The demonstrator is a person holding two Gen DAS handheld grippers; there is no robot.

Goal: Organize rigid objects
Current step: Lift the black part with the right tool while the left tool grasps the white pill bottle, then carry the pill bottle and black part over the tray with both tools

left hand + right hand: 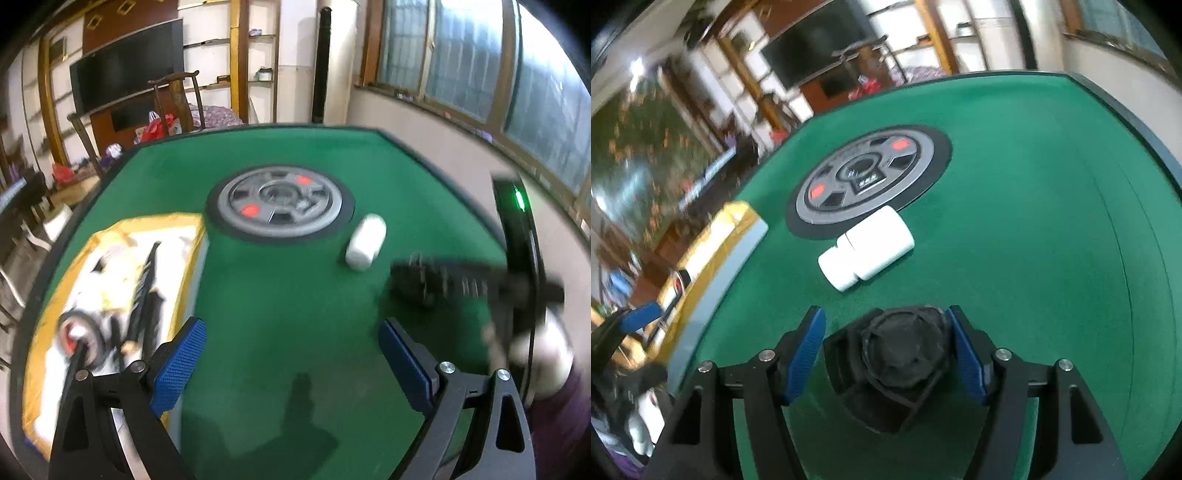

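1. Transport step: right gripper (886, 350) clamps a black ribbed plastic object (890, 369) above the green felt worktop (1015, 221).
2. Left gripper (291, 358) gapes wide, empty.
3. Next move probably calls for carrying it to the yellow-rimmed white tray (110, 236); the white plastic bottle (866, 249) lies waiting.

Left wrist view: yellow-rimmed tray (110, 236) contents smeared by motion blur; a round reel-like item (79, 338) and a black comb-like strip (146, 280) can't be identified. Right gripper (476, 284) is a dark blur, its fingers not resolvable there. Right wrist view: black round object (901, 365) between the fingers (807, 354), its lower part hidden by them, contact unclear. Tray cut off by left gripper (639, 317). Desk (1034, 221) near edge out of frame.
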